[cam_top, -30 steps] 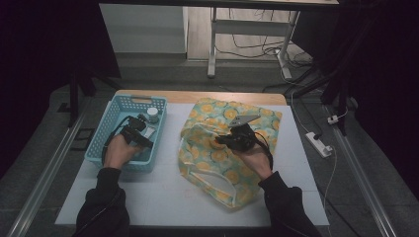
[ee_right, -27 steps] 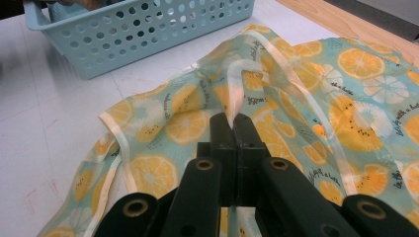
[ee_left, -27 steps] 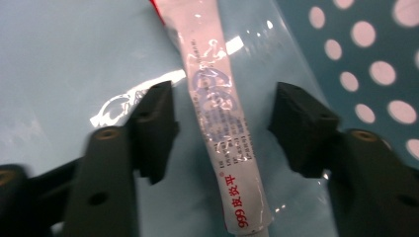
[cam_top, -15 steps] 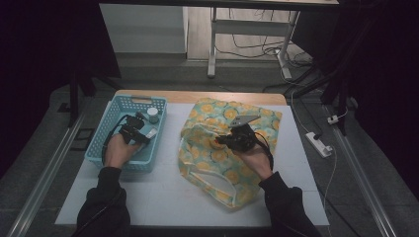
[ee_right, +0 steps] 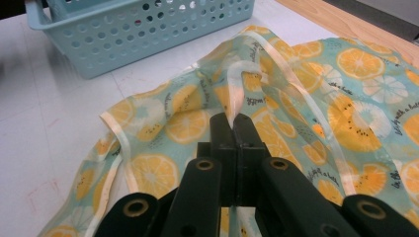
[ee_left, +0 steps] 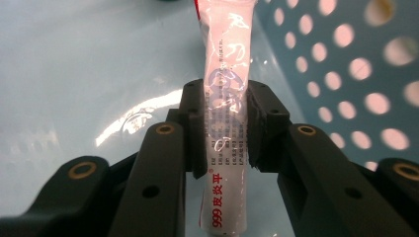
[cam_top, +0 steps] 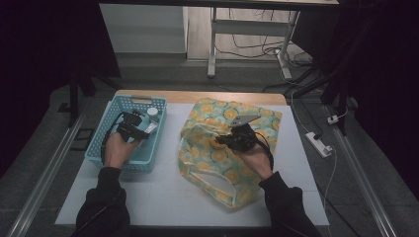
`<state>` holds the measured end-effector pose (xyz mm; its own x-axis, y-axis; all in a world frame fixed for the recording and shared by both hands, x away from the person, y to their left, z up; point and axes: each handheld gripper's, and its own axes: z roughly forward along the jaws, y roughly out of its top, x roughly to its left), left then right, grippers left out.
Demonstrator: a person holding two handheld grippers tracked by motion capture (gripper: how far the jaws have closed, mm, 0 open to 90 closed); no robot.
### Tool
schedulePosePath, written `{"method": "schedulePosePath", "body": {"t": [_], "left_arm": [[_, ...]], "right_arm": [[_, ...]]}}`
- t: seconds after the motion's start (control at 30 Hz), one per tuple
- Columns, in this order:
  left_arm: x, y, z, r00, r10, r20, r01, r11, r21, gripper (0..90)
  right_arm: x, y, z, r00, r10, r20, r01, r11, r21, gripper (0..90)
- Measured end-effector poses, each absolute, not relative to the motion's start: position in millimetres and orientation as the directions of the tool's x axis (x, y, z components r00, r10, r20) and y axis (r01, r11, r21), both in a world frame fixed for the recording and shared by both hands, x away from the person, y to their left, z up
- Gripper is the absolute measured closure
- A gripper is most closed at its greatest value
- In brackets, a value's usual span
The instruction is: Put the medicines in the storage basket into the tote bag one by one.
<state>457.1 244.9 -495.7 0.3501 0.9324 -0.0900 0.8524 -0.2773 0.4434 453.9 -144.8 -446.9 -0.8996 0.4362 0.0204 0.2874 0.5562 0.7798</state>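
In the left gripper view a white tube with red print point(ee_left: 225, 74) lies on the floor of the light blue basket point(ee_left: 346, 74). My left gripper point(ee_left: 225, 106) has just been closing and its pads now press on the tube's sides. From above, that gripper point(cam_top: 134, 129) sits inside the basket point(cam_top: 99, 148). A see-through bag printed with orange slices point(cam_top: 217, 148) lies on the white table. My right gripper point(ee_right: 233, 121) is shut on a raised fold of the bag's rim point(ee_right: 237, 84), and from above this gripper point(cam_top: 222, 139) is over the bag's middle.
A white-capped bottle point(cam_top: 152, 112) stands in the basket's far right corner. The basket point(ee_right: 148, 34) is left of the bag. The table's wooden far edge point(cam_top: 197, 96) runs behind both. A power strip point(cam_top: 318, 144) lies on the floor to the right.
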Motion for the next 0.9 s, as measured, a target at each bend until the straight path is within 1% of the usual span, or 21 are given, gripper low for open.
{"method": "schedulePosePath", "body": {"t": [0.1, 0.57, 0.73, 0.9], "left_arm": [[455, 244, -491, 0.356, 0.932, -0.072, 0.84, -0.285, 0.463, 70.9], [442, 245, -460, 0.395, 0.914, -0.088, 0.761, -0.272, 0.59, 70.8], [437, 241, -450, 0.423, 0.903, -0.078, 0.723, -0.284, 0.63, 70.9], [433, 233, -441, 0.477, 0.874, -0.093, 0.689, -0.305, 0.658, 70.9]], "right_arm": [[453, -144, -446, -0.901, 0.434, 0.019, 0.284, 0.557, 0.78, 90.0], [456, -148, -447, -0.894, 0.447, 0.022, 0.295, 0.551, 0.781, 90.0], [457, -150, -446, -0.892, 0.451, 0.022, 0.296, 0.548, 0.782, 90.0], [457, -149, -446, -0.893, 0.45, 0.02, 0.295, 0.55, 0.781, 90.0]]}}
